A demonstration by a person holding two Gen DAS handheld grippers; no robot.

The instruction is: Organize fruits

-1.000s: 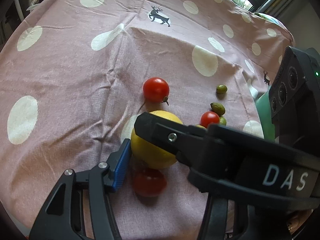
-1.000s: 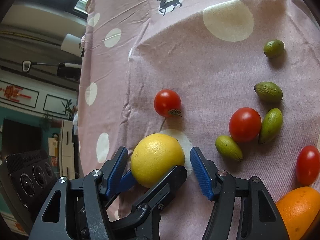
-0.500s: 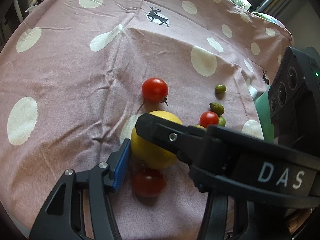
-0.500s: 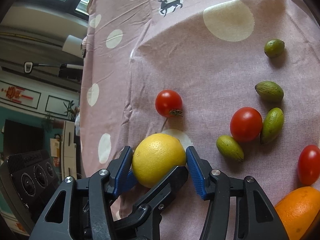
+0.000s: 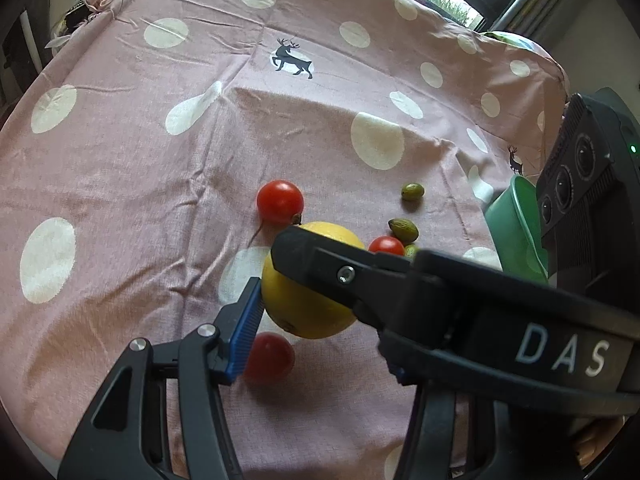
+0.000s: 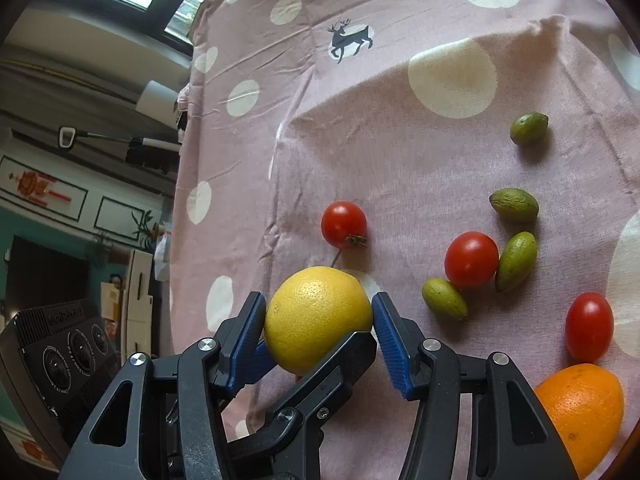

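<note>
A yellow citrus fruit (image 6: 318,320) sits between the blue pads of my right gripper (image 6: 320,324), which is shut on it. It also shows in the left wrist view (image 5: 308,300), where my left gripper (image 5: 316,304) is shut on it too; one left finger (image 5: 244,326) touches its side, and the right gripper's finger crosses over it. Red tomatoes (image 6: 344,224) (image 6: 472,260) (image 6: 589,332), several green olives (image 6: 514,204) and an orange (image 6: 580,412) lie on the pink spotted cloth (image 6: 400,140).
A green bowl (image 5: 516,232) stands at the right of the cloth in the left wrist view. Another tomato (image 5: 269,356) lies under the yellow fruit. The table edge runs along the left of the right wrist view.
My right gripper's fingers have closed from wide open onto the yellow fruit. The fruit has risen slightly off the cloth.
</note>
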